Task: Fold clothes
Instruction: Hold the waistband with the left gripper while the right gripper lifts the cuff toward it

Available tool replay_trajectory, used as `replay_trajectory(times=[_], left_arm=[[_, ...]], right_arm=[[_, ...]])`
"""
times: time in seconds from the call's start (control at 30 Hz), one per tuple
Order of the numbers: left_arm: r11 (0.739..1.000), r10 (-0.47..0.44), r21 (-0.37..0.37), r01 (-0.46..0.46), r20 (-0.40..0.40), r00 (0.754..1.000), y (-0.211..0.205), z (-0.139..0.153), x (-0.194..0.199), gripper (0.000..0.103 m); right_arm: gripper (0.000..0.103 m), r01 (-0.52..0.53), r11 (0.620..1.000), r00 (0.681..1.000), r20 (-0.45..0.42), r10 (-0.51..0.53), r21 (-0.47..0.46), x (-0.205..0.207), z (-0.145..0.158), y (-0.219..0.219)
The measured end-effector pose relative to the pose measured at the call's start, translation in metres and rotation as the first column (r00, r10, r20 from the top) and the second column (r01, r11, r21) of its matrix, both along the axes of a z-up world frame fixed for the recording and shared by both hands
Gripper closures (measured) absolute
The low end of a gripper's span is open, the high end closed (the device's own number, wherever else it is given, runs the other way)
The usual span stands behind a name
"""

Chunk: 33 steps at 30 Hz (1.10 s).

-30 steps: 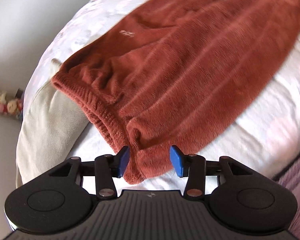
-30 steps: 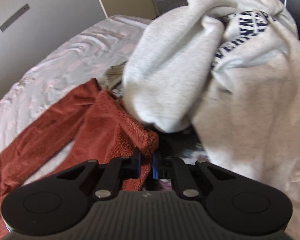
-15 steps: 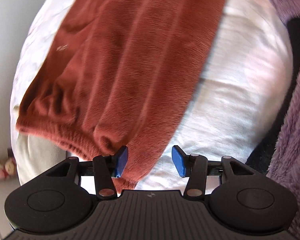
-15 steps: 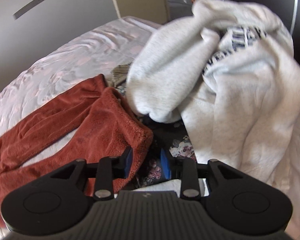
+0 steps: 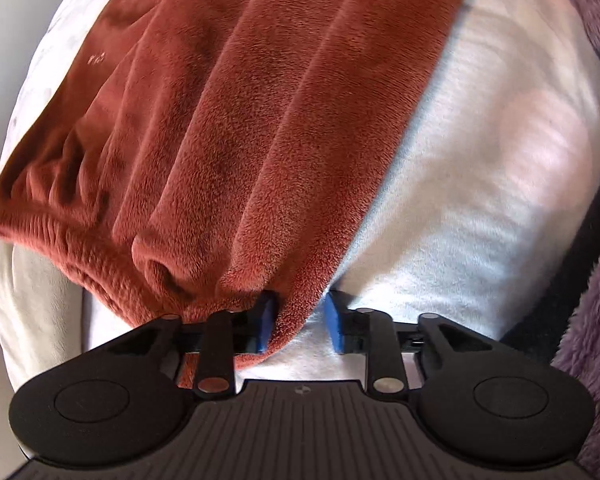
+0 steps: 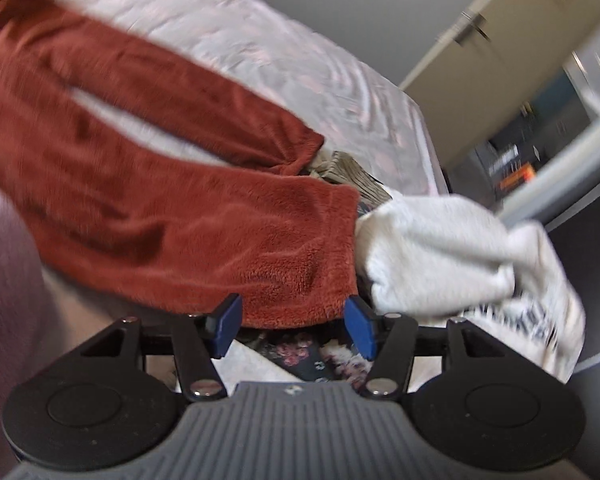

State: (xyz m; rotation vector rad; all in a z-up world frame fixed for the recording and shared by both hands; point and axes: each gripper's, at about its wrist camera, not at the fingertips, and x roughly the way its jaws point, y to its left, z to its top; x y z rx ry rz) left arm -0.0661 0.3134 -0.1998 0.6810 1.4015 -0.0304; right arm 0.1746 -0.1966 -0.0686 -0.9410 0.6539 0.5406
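Rust-red fleece trousers (image 5: 260,120) lie spread on the white bed sheet (image 5: 480,160), waistband (image 5: 60,232) at the left. My left gripper (image 5: 300,320) sits low at the waistband's near corner. Its jaws are closing with the trousers' edge between them; the cloth touches the left pad (image 5: 266,320), while sheet still shows beside the right pad. In the right wrist view the two trouser legs (image 6: 180,208) run to the right. My right gripper (image 6: 293,326) is just short of the near leg's cuff (image 6: 320,264), its jaws opening and pressing on nothing.
A pale grey printed sweatshirt (image 6: 440,248) is heaped right of the cuffs, with a striped garment (image 6: 352,172) behind and dark floral cloth (image 6: 312,360) under the right gripper. A purple fleece blanket (image 5: 588,300) lies at the right and a beige pillow (image 5: 32,300) at the left.
My left gripper sank onto the waistband corner and its jaws narrowed around the edge. My right gripper rolled, slid sideways, let go of the cuff and spread its jaws.
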Motion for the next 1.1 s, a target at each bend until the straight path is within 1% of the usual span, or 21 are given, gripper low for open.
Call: replay_trajectory(times=[0.07,0.13,0.2,0.23,0.33,0.37,0.4,0.43,0.47,0.5,0.53,0.57,0.6,0.63,0.73,0.83,0.87,0.9,0.97,1.0,1.1], left_arm=[[1.000,0.024,0.008,-0.024,0.021,0.999,0.000,-0.002,-0.003,0.086],[0.999,0.038,0.022,-0.039,0.039,0.999,-0.001,-0.004,-0.006,0.090],[0.998,0.038,0.041,-0.040,0.045,0.998,-0.001,-0.006,-0.009,0.095],[0.998,0.044,0.047,-0.047,0.049,0.998,0.000,-0.006,-0.010,0.096],[0.997,0.045,0.057,-0.048,0.051,0.998,0.001,-0.007,-0.012,0.097],[0.997,0.044,0.062,-0.047,0.052,0.998,0.001,-0.007,-0.013,0.097],[0.997,0.043,0.066,-0.046,0.053,0.998,0.001,-0.007,-0.014,0.098],[0.996,0.039,0.073,-0.043,0.054,0.998,0.002,-0.007,-0.016,0.098],[0.996,0.039,0.079,-0.043,0.057,0.998,0.002,-0.006,-0.017,0.098],[0.995,0.043,0.083,-0.048,0.062,0.997,0.001,-0.004,-0.013,0.099],[0.995,0.048,0.088,-0.054,0.068,0.997,-0.001,-0.002,-0.008,0.099],[0.994,0.057,0.085,-0.063,0.077,0.995,-0.001,0.001,-0.008,0.099],[0.994,0.066,0.081,-0.073,0.086,0.994,0.000,0.005,-0.009,0.099],[0.993,0.073,0.084,-0.082,0.105,0.992,0.000,0.010,-0.010,0.100],[0.990,0.094,0.091,-0.110,0.165,0.982,0.000,0.027,-0.013,0.100],[0.985,0.127,0.083,-0.151,0.241,0.962,-0.006,0.053,-0.022,0.100],[0.983,0.138,0.077,-0.164,0.269,0.953,-0.006,0.064,-0.026,0.100],[0.982,0.146,0.075,-0.176,0.295,0.944,-0.005,0.075,-0.028,0.100],[0.981,0.154,0.065,-0.185,0.330,0.931,-0.001,0.090,-0.024,0.101],[0.981,0.152,0.062,-0.184,0.345,0.926,-0.001,0.095,-0.027,0.101],[0.982,0.137,0.073,-0.172,0.349,0.927,-0.009,0.097,-0.038,0.101]], right_arm=[[0.043,-0.085,0.989,0.995,0.034,0.089,-0.122,-0.002,-0.014,0.007],[0.044,-0.179,0.945,0.976,0.069,0.204,-0.273,-0.007,-0.031,0.013],[0.044,-0.264,0.875,0.944,0.078,0.322,-0.406,-0.012,-0.046,0.013],[0.044,-0.303,0.829,0.923,0.073,0.378,-0.470,-0.015,-0.055,0.012],[0.044,-0.392,0.659,0.844,0.034,0.536,-0.642,-0.023,-0.079,0.007],[0.044,-0.407,0.613,0.820,0.025,0.572,-0.677,-0.025,-0.087,0.006],[0.044,-0.412,0.587,0.804,0.024,0.594,-0.697,-0.026,-0.092,0.006],[0.045,-0.410,0.571,0.795,0.029,0.606,-0.711,-0.025,-0.098,0.006],[0.047,-0.402,0.568,0.794,0.035,0.607,-0.718,-0.024,-0.102,0.007],[0.054,-0.396,0.572,0.796,0.042,0.603,-0.719,-0.023,-0.104,0.007],[0.071,-0.389,0.578,0.800,0.048,0.598,-0.717,-0.023,-0.104,0.007],[0.083,-0.383,0.585,0.804,0.054,0.592,-0.715,-0.023,-0.104,0.007],[0.087,-0.369,0.607,0.807,0.082,0.585,-0.704,-0.023,-0.098,0.007],[0.094,-0.352,0.633,0.809,0.116,0.577,-0.690,-0.022,-0.091,0.007],[0.095,-0.304,0.707,0.810,0.217,0.545,-0.638,-0.021,-0.070,0.007],[0.097,-0.238,0.795,0.835,0.301,0.460,-0.557,-0.010,-0.037,0.012],[0.102,-0.214,0.822,0.843,0.326,0.428,-0.527,-0.006,-0.026,0.014],[0.103,-0.184,0.843,0.847,0.353,0.397,-0.506,-0.003,-0.017,0.015],[0.103,-0.126,0.881,0.859,0.393,0.327,-0.456,0.004,0.000,0.012],[0.103,-0.121,0.893,0.865,0.395,0.309,-0.434,0.004,0.003,0.008],[0.103,-0.125,0.920,0.882,0.384,0.275,-0.371,-0.001,0.006,-0.004]])
